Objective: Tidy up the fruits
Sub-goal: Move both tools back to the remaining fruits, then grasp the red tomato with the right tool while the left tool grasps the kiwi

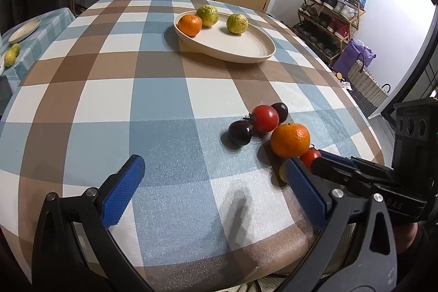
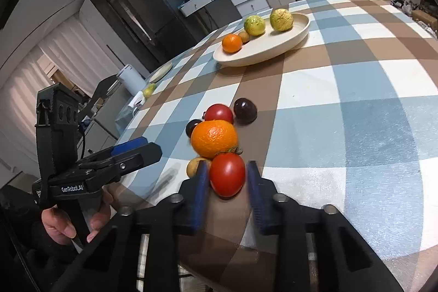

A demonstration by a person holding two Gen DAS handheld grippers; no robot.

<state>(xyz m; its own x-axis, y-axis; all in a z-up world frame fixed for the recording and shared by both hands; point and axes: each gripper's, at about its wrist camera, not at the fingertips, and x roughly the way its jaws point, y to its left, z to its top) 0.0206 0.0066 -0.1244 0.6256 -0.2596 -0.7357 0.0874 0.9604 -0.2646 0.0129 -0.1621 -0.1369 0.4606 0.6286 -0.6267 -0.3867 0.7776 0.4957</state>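
At lower centre of the right wrist view, the right gripper straddles a red tomato, fingers close on both sides — contact unclear, probably about to lift it. It lies on the checked surface touching an orange. The cream plate sits at upper centre. The left gripper is spread wide, empty.

– How are the grippers built?
– Black frames are fitted with 2 blue textured pads and silver screws.
– Any markings?
– "GenRobot.AI" is printed in white; bare skin is seen on the hand.
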